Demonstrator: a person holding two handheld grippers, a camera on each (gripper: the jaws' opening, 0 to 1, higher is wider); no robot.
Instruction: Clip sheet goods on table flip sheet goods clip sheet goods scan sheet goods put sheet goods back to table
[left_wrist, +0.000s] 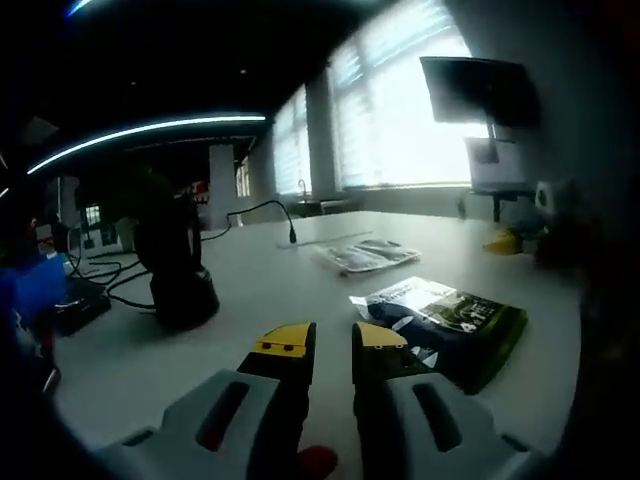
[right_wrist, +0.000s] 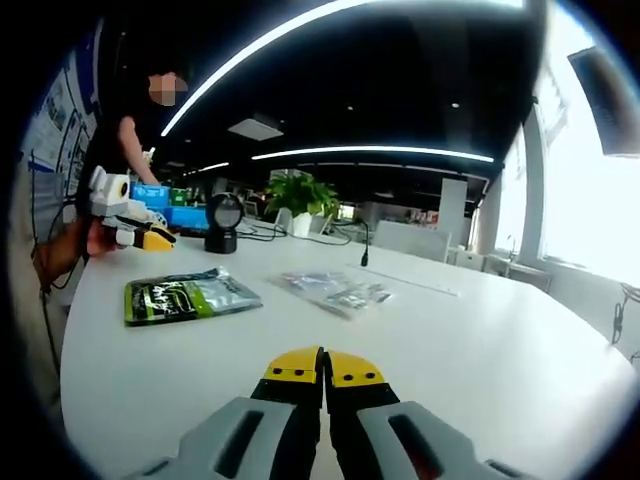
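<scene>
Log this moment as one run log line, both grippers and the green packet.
left gripper: open, empty | right gripper: shut, empty | green packet: flat on table, ungripped | clear packet: flat beside it

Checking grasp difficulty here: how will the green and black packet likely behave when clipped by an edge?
The green and black packet lies flat on the table, so it is probably thin, light and floppy, sagging when lifted. Its glossy film suggests it may slide when nudged. It is unlikely to roll.

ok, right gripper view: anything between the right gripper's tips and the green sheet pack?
Nothing. Only bare white table lies between the right gripper and the green sheet pack.
</scene>
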